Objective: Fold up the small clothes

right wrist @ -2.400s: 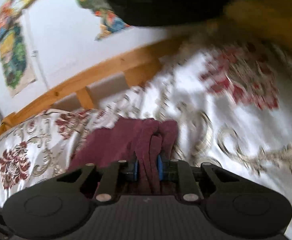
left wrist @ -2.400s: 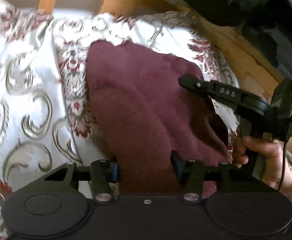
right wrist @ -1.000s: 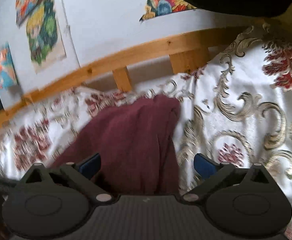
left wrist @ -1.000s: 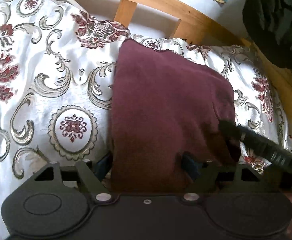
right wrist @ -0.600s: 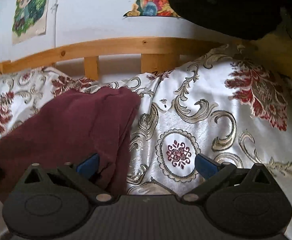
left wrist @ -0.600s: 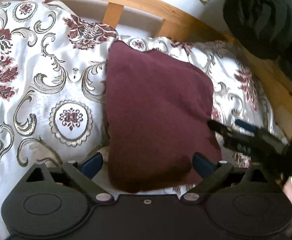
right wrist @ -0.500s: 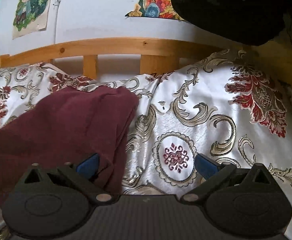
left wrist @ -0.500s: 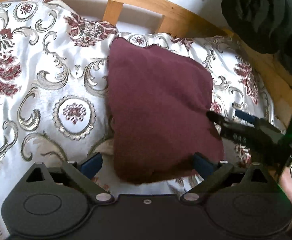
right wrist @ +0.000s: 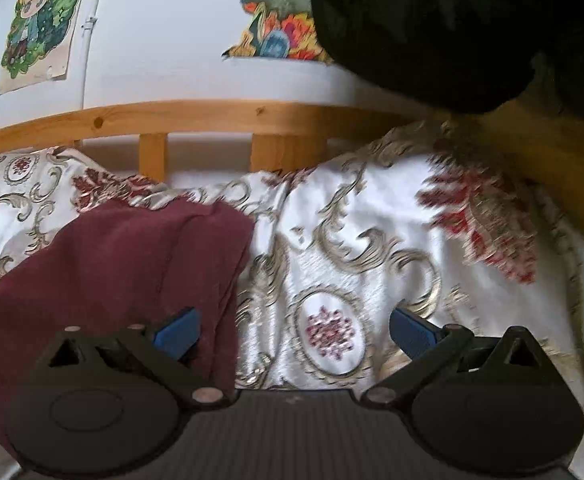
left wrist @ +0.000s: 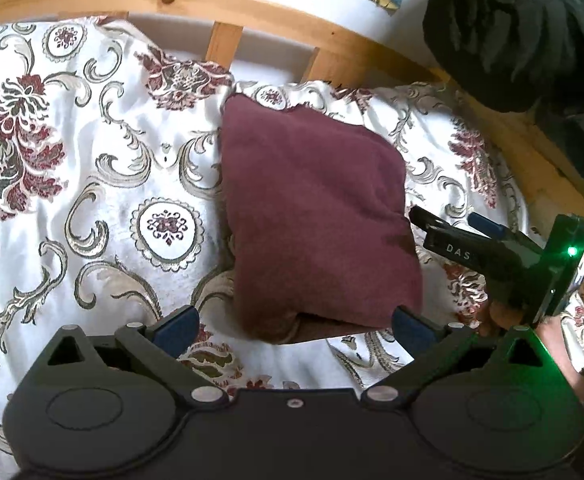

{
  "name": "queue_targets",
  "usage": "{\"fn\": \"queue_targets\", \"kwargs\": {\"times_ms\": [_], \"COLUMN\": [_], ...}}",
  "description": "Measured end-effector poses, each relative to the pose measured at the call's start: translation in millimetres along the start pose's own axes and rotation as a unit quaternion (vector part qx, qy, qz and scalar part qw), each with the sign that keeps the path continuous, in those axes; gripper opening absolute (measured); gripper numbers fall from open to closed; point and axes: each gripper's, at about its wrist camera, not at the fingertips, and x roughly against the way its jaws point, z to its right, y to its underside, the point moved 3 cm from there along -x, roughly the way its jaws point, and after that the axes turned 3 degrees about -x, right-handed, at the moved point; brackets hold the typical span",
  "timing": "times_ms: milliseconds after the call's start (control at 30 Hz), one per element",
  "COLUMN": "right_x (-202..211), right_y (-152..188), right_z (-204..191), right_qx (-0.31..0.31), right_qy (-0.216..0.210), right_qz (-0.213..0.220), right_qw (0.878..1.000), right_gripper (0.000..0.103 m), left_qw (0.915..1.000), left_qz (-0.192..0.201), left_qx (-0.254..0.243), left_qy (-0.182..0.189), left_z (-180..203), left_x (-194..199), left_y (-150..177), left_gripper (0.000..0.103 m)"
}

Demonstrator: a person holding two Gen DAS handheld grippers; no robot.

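Folded maroon cloth [left wrist: 316, 220], soft and thick, lying on a patterned bedspread [left wrist: 92, 184] near a wooden bed rail [left wrist: 252, 8]. Left claw [left wrist: 292, 326] just spread wide, near edge of cloth between its fingers, untouched. Right claw [right wrist: 294, 330] wide open, empty, beside cloth; "DAS" readable on its side. Dark bundle [left wrist: 524, 32] cut off at top.
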Motion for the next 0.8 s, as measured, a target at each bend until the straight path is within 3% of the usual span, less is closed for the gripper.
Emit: {"fn": "queue_targets", "kwargs": {"times_ms": [167,467,800], "right_x": [27,91,179], "right_y": [-9,-21,-20], "right_z": [5,-4,-15], "right_qx": [-0.034,-0.052,-0.08], "right_qy": [0.025,0.022,0.017], "right_qz": [0.015,0.043,0.105], "right_qw": [0.999,0.998,0.991], "right_gripper": [0.103,0.103,0.103], "left_qw": [0.9999,0.9988,0.9899], "left_qz": [0.008,0.046,0.115], "left_qx": [-0.005,-0.013,-0.081], "left_qy": [0.009,0.014,0.016], "left_z": [2,6,19], "left_x": [7,29,77], "left_y": [0,-4,-11], "left_gripper": [0.102,0.102,0.102]}}
